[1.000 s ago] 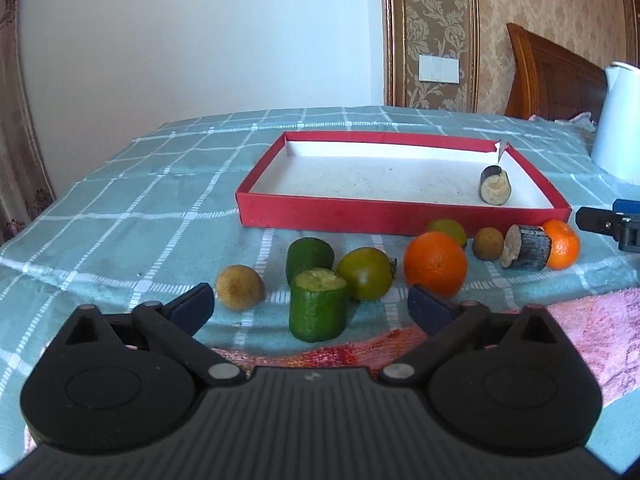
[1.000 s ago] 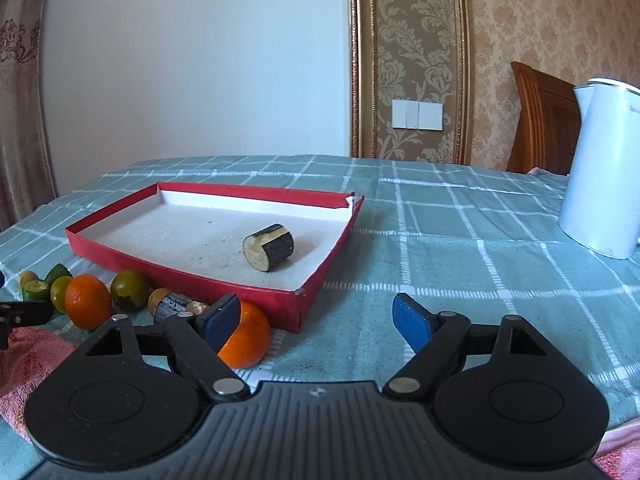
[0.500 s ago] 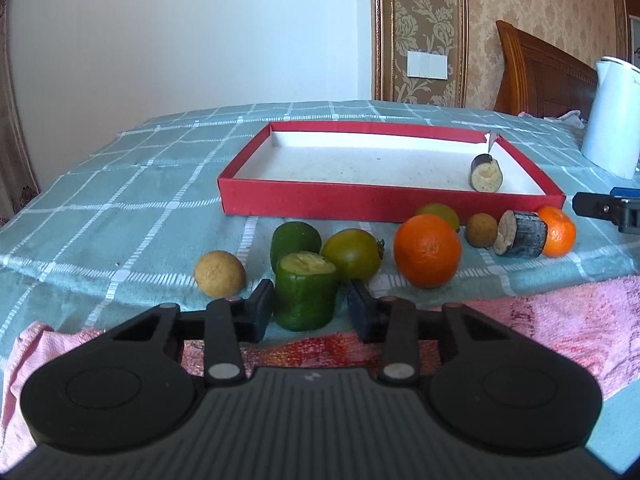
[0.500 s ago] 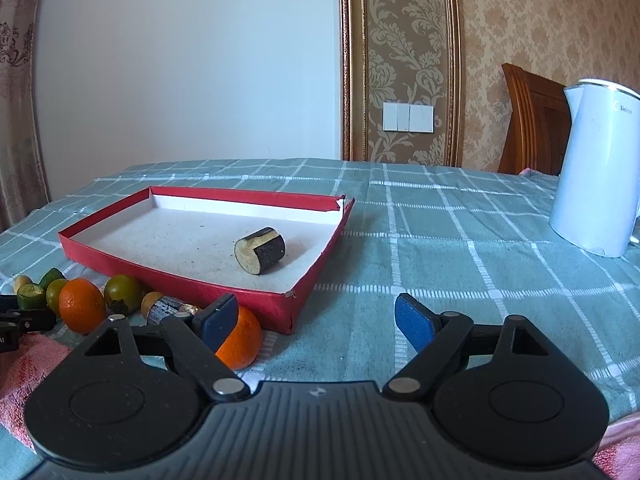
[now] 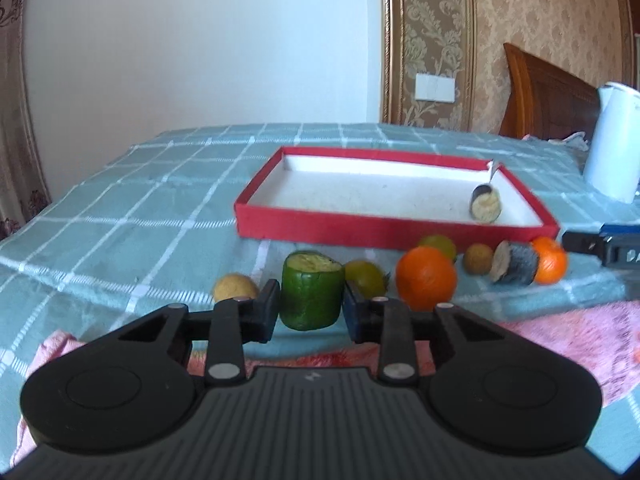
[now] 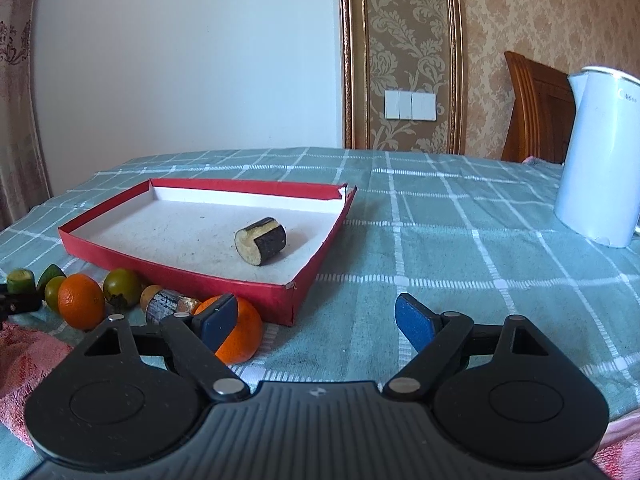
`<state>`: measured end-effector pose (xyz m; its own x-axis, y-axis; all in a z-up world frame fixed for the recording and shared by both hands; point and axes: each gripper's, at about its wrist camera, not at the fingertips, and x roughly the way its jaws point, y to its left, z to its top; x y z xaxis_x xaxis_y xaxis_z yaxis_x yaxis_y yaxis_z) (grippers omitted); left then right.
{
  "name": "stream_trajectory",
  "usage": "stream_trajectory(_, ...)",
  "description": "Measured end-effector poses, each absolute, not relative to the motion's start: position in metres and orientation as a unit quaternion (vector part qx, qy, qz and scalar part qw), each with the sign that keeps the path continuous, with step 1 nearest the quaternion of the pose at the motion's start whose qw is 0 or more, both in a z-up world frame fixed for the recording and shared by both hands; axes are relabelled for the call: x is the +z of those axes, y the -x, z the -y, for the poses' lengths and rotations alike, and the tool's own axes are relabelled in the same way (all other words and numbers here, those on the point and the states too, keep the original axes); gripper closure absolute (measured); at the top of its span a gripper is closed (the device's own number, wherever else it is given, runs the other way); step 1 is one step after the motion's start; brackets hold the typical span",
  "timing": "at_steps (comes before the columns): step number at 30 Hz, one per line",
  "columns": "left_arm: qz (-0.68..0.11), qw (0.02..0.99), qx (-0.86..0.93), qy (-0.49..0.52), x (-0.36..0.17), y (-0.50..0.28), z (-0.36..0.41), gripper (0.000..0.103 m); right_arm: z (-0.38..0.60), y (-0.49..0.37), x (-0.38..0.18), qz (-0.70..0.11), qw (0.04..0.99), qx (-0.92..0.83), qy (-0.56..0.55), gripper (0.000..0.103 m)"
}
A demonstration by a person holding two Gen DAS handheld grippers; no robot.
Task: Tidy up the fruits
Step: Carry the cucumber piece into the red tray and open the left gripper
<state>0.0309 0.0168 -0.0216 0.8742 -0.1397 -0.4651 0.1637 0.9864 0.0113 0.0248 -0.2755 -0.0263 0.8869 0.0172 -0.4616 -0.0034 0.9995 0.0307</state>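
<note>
Fingers of the left gripper (image 5: 310,310) clamp the green chunk (image 5: 312,291) between them, right gripper (image 6: 316,318) gaping empty; next, probably, lift toward the red tray (image 5: 384,230) beyond.

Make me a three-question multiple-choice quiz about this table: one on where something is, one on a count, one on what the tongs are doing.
1. Where does the dark-skinned cut piece lie?
A. Inside the red tray
B. On the pink towel
C. Beside the kettle

2. How many oranges are in front of the tray?
A. One
B. Two
C. Four

3. What are the left tongs doing?
A. Standing wide open
B. Gripping an orange
C. Closed on the green cut piece

Answers: 1 A, it rests on the tray's white floor. 2 B, one large, one behind a dark cut piece. 3 C, both pads press its sides.
</note>
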Motion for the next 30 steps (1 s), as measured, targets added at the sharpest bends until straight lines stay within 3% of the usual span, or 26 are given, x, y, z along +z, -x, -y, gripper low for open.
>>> stream_trajectory(3, -0.23, 0.969, -0.088, -0.023, -0.011, -0.034, -0.013, 0.073, 0.279, -0.027, -0.027, -0.243, 0.97, 0.005, -0.025, 0.011)
stream_trajectory(10, -0.221, 0.969, -0.106, -0.033, 0.012, -0.064, 0.003, 0.073, 0.28, -0.027, -0.028, -0.246, 0.969, 0.007, -0.031, 0.011)
stream_trajectory(13, -0.225, 0.967, -0.112, -0.033, 0.018, -0.087, 0.01, 0.073, 0.282, -0.028, -0.029, -0.252, 0.967, 0.003, -0.037, 0.004)
stream_trajectory(30, -0.266, 0.959, -0.091, -0.046, 0.0, -0.193, 0.027, 0.074, 0.294, -0.034, -0.032, -0.266, 0.96, 0.006, -0.083, 0.002)
